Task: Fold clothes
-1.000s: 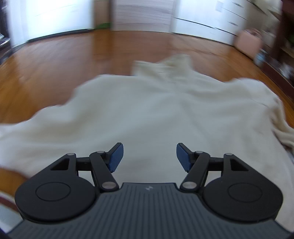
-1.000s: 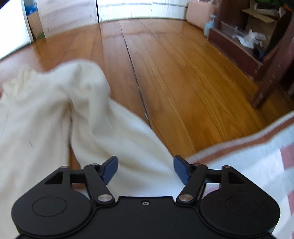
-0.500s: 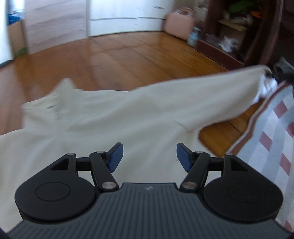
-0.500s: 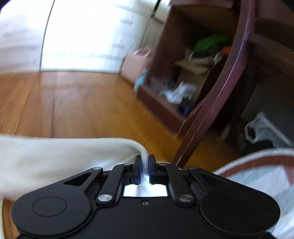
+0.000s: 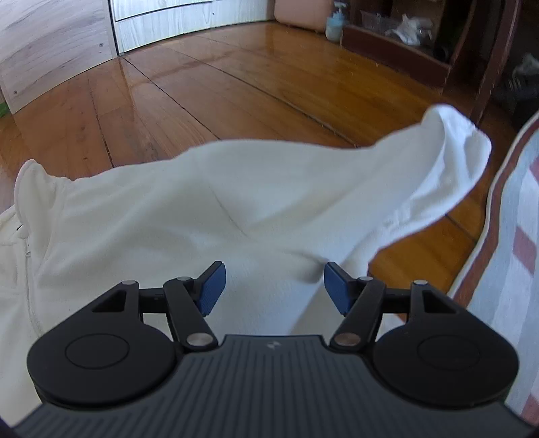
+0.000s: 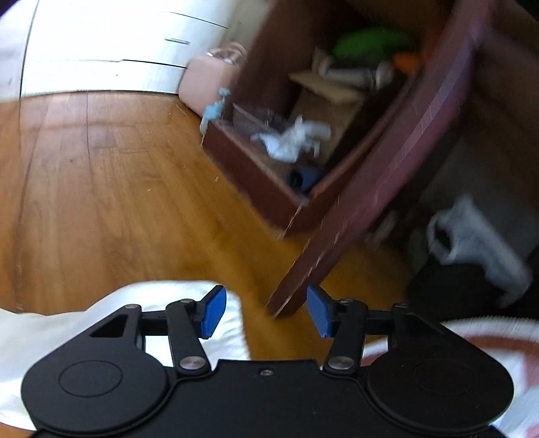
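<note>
A white zip-up garment (image 5: 209, 209) lies spread on the wooden floor, its collar (image 5: 28, 188) at the left. Its sleeve (image 5: 451, 151) stretches up to the right, the cuff end off the floor. My left gripper (image 5: 273, 289) hovers open over the garment's body, nothing between its blue pads. In the right wrist view my right gripper (image 6: 266, 311) has its jaws opening, with bare floor showing between the pads. The white sleeve end (image 6: 188, 303) sits beside and below its left pad, not pinched.
A striped red, white and grey rug (image 5: 512, 256) lies at the right edge. A dark wooden shelf unit (image 6: 269, 175) full of clutter and a slanted wooden leg (image 6: 357, 215) stand ahead of the right gripper. A pink bag (image 5: 303, 15) and white cabinets (image 5: 161, 20) line the far wall.
The right gripper closed on the sleeve end, lifted it, and has now opened off it. The left gripper swung right across the garment, staying open.
</note>
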Demonstrator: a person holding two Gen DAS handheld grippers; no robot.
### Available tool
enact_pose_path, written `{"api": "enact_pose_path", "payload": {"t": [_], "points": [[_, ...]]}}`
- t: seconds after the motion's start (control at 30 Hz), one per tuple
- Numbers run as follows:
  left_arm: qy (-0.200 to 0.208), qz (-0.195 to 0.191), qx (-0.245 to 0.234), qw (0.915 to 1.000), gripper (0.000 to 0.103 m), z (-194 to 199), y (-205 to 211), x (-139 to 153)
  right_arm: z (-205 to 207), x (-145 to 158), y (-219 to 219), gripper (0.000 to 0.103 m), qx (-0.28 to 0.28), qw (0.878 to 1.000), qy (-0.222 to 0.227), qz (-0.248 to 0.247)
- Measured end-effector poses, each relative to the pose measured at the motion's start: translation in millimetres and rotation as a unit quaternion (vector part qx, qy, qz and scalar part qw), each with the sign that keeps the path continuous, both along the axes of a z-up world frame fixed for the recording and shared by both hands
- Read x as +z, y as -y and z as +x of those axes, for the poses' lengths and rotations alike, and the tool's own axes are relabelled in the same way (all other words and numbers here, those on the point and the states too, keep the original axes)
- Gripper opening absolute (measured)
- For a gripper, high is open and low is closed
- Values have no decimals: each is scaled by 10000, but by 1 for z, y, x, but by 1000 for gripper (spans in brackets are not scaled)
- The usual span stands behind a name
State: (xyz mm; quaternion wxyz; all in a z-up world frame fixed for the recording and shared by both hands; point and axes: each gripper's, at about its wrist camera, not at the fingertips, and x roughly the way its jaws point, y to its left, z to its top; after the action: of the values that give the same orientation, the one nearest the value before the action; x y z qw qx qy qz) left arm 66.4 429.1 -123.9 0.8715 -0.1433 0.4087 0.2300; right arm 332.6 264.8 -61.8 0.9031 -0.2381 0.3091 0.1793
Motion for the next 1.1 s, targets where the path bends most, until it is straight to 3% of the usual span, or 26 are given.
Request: {"api": "enact_pose_path", "payload": {"t": [0.13,0.2,0.27,0.37,0.43,0.53,0.57,0.6,0.63,0.7,0.77,0.83,0.9,0.97,1.03,1.07,1.1], "points": [[42,-129,115,9998,64,2,-13,-3,3,-20,25,68,-94,9943,-888,588],[75,-220,185,9996,64,3,-21,-4,11,-35,38,80,-395,9837,-1389,1069],[146,-303,275,9991,65,2,-29,-4,17,-55,54,87,-986,9622,-1840,1747],[339,-308,486,9978,64,-12,-44,4,24,-83,71,87,-1779,9175,-2410,2616],[345,-255,615,9972,65,-18,-59,5,20,-91,72,92,-1893,9063,-2341,2966],[206,-121,793,9966,65,-23,-85,4,20,-95,46,88,-1526,9283,-2117,2650],[160,-76,853,9962,65,-25,-94,3,20,-97,34,67,-1361,9396,-2013,2412],[103,-27,905,9958,65,-26,-102,2,19,-97,21,26,-1167,9520,-1885,2111],[14,32,928,9957,65,-24,-111,1,16,-93,10,5,-1008,9642,-1646,1820],[-17,92,976,9952,65,-22,-124,3,3,-71,-1,6,-812,9818,-811,1513],[-43,151,1014,9947,65,-20,-136,5,-18,-40,-1,5,-674,9860,361,1485],[-24,196,964,9951,65,-19,-140,7,-23,-30,-5,5,-486,9900,889,983],[-21,267,915,9954,67,-18,-144,9,-11,-42,-11,6,-382,9962,755,201],[-274,610,939,9933,68,-15,-146,7,9,-66,-10,7,-463,9981,-198,-344],[-462,840,1080,9895,68,-18,-155,9,21,-86,-4,11,-816,9892,-974,-728],[-365,811,1170,9891,68,-27,-161,12,20,-89,0,17,-1023,9864,-1039,-764],[-268,782,1261,9886,68,-36,-168,16,14,-85,3,36,-1210,9871,-822,-648]]}}
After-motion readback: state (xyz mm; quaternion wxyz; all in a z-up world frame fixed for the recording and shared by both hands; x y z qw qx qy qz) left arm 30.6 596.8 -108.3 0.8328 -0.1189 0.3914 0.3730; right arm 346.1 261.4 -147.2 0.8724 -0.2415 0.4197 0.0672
